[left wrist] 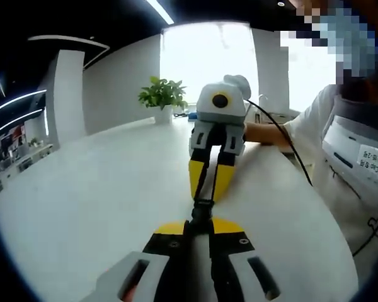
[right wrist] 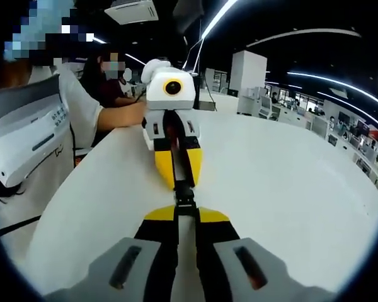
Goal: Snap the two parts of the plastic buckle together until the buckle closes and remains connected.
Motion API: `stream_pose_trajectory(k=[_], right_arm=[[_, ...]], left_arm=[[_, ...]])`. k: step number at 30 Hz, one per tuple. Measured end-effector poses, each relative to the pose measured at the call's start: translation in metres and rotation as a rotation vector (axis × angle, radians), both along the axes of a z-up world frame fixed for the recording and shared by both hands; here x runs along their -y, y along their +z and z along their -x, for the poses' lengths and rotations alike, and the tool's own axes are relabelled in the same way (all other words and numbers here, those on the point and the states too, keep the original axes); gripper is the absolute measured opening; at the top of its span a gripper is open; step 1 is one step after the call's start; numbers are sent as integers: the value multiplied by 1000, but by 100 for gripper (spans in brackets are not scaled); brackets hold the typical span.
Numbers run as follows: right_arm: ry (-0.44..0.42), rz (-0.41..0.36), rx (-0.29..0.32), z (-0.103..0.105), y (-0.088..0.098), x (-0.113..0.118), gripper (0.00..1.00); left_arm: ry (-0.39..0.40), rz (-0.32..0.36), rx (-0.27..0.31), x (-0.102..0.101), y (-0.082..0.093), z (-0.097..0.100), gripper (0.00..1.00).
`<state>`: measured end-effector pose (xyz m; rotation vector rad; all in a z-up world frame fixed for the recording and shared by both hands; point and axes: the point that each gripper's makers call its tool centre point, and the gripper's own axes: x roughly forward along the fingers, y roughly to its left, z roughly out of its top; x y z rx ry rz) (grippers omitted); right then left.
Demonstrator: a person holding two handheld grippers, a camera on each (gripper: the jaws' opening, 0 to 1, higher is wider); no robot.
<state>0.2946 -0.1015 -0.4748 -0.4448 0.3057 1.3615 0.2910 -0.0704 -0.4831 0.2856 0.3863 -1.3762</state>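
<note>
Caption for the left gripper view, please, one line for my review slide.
Left gripper and right gripper face each other above a white table, each shut on an end of the black buckle strap.

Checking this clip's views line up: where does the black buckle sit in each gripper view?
Left gripper view: the buckle sits low centre, just above that view's own yellow-tipped jaws, stretched toward the right gripper facing it.
Right gripper view: the buckle sits low centre, between that view's own jaws and the left gripper facing it.
Shared landmark: the white table under both grippers.
</note>
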Motion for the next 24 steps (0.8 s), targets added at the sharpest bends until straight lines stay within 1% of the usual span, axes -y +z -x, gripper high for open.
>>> stream_pose_trajectory(k=[2, 3, 4, 6, 8, 13, 20, 23, 24], right_arm=[[2, -3, 0, 2, 0, -2, 8], [21, -18, 4, 6, 2, -8, 8], [6, 0, 8, 6, 4, -5, 8], [-8, 15, 8, 9, 7, -3, 8], [-12, 18, 17, 10, 8, -1, 8], [-10, 10, 10, 12, 10, 1, 8], [-25, 0, 8, 12, 7, 0, 9], [-28, 0, 15, 12, 6, -1, 9], [-27, 5, 28, 12, 6, -2, 9]], left_arm=[[0, 3, -5, 0, 0, 0, 9], [-27, -1, -17, 4, -2, 7, 9], [-7, -11, 10, 3, 0, 2, 9], [-2, -15, 5, 5, 1, 4, 9], [1, -20, 21, 6, 1, 4, 9], [-1, -7, 10, 6, 1, 4, 10], [8, -1, -16, 6, 1, 3, 11], [7, 1, -20, 6, 1, 4, 11], [3, -1, -23, 6, 1, 4, 11]])
